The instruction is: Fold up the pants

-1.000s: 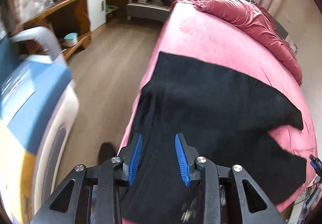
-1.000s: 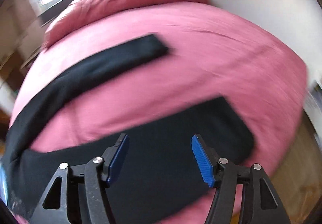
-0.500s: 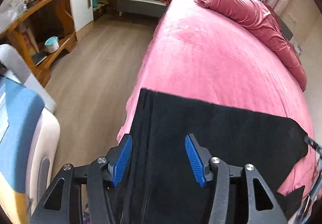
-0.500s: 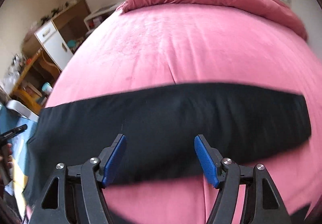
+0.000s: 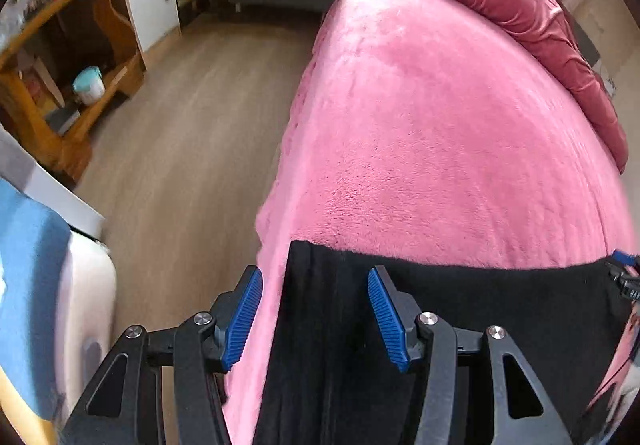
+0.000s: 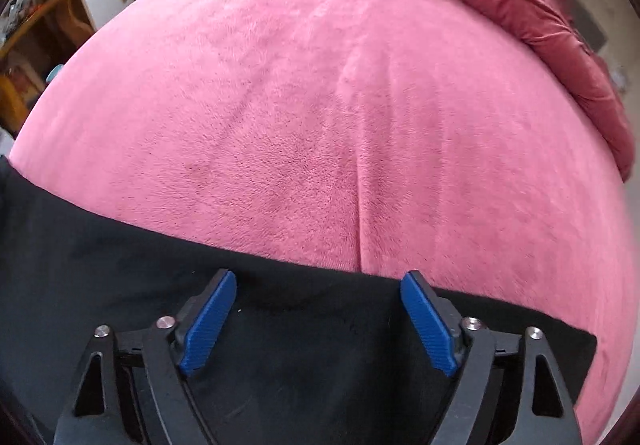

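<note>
The black pants [image 6: 280, 325] lie flat along the near edge of the pink bed [image 6: 320, 105]. Left gripper [image 5: 316, 319] and right gripper [image 6: 318, 325] hover over them, jaws spread, grasping nothing.

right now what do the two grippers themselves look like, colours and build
Both look alike. The left gripper and right gripper each have two black plastic fingers with triangular cut-outs, silver round screw heads at the joints, and ribbed blue pads on the inner faces. No cables, labels or sleeves show.
</note>
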{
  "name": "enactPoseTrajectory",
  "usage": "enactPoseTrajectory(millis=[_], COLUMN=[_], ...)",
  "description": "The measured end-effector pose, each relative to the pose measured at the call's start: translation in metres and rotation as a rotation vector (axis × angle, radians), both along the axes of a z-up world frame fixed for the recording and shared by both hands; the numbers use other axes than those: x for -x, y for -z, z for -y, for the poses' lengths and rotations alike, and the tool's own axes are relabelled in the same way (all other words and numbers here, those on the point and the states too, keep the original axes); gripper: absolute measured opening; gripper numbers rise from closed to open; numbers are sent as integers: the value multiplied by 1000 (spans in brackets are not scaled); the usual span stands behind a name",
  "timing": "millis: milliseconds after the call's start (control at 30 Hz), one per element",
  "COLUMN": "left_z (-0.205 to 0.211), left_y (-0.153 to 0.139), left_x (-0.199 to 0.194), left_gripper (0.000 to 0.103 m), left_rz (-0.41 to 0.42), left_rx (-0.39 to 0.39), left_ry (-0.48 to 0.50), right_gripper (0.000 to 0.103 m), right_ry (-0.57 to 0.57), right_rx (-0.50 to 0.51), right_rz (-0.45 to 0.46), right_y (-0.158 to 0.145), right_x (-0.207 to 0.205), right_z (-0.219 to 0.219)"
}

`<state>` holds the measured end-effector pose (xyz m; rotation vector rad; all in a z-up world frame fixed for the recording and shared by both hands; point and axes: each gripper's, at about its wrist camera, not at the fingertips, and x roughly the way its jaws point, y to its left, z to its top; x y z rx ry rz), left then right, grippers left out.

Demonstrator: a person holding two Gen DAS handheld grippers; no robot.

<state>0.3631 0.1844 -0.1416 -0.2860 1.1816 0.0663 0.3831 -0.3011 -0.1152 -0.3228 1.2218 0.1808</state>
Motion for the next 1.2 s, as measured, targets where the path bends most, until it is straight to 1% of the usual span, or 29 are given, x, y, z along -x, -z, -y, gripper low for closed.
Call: enactPoseTrajectory(millis=[33, 100, 133, 167, 200, 233, 267, 333, 367, 467, 500, 600, 633, 700, 767, 867, 900, 933, 1000, 1067, 1133, 1200], left_z=[-1, -2, 0, 1, 5, 10, 16, 25, 27, 28, 26, 22, 22, 21, 16, 9, 6, 4, 1, 1, 5, 7], left_y=[2, 2, 1, 0, -1, -5, -9, -18, -24, -48, -61, -90, -102, -120, -140, -156, -160, -160, -158, -151, -141, -123], left_x=[-3, -6, -7, -7, -7, -6, -4, 1, 5, 17, 24, 40, 48, 65, 91, 128, 150, 160, 197, 228, 252, 279], left_gripper=[56, 56, 54, 42, 35, 31, 21, 18, 16, 15, 15, 15, 15, 15, 14, 14, 14, 14, 14, 15, 15, 14], left_rz=[-2, 2, 4, 5, 7, 18, 35, 67, 84, 148, 181, 249, 272, 314, 368, 421, 435, 441, 452, 444, 432, 390], left_rx=[12, 22, 30, 33, 28, 12, 1, -26, -37, -8, 8, 52, 60, 80, 102, 138, 157, 169, 195, 224, 219, 251], left_ry=[-2, -3, 7, 20, 35, 54, 80, 112, 117, 106, 94, 66, 64, 65, 68, 74, 77, 79, 86, 95, 104, 98], right_gripper=[87, 77, 67, 52, 40, 15, 5, 1, 1, 1, 1, 1, 1, 1, 1, 1, 1, 1, 1, 0, 0, 0], right_ry=[-3, -31, -53, -65, -76, -85, -90, -97, -100, -85, -81, -73, -66, -62, -52, -35, -29, -19, -2, 20, 48, 81], right_rx=[-13, -36, -38, -37, -40, -49, -33, -26, -24, -37, -42, -59, -68, -81, -106, -136, -148, -159, -181, -199, -205, -211], right_rz=[-7, -24, -29, -32, -37, -46, -44, -43, -34, 10, 25, 75, 98, 135, 184, 243, 261, 271, 289, 298, 294, 277], right_y=[0, -1, -3, -5, -7, -9, -12, -24, -28, -49, -57, -83, -95, -110, -128, -147, -154, -161, -162, -164, -151, -130], right_x=[0, 2, 4, 6, 10, 11, 13, 14, 17, 29, 33, 50, 60, 77, 107, 154, 176, 198, 235, 280, 315, 340], right_z=[2, 6, 6, 7, 9, 8, 7, 10, 10, 13, 17, 22, 25, 31, 40, 53, 59, 66, 75, 77, 81, 80])
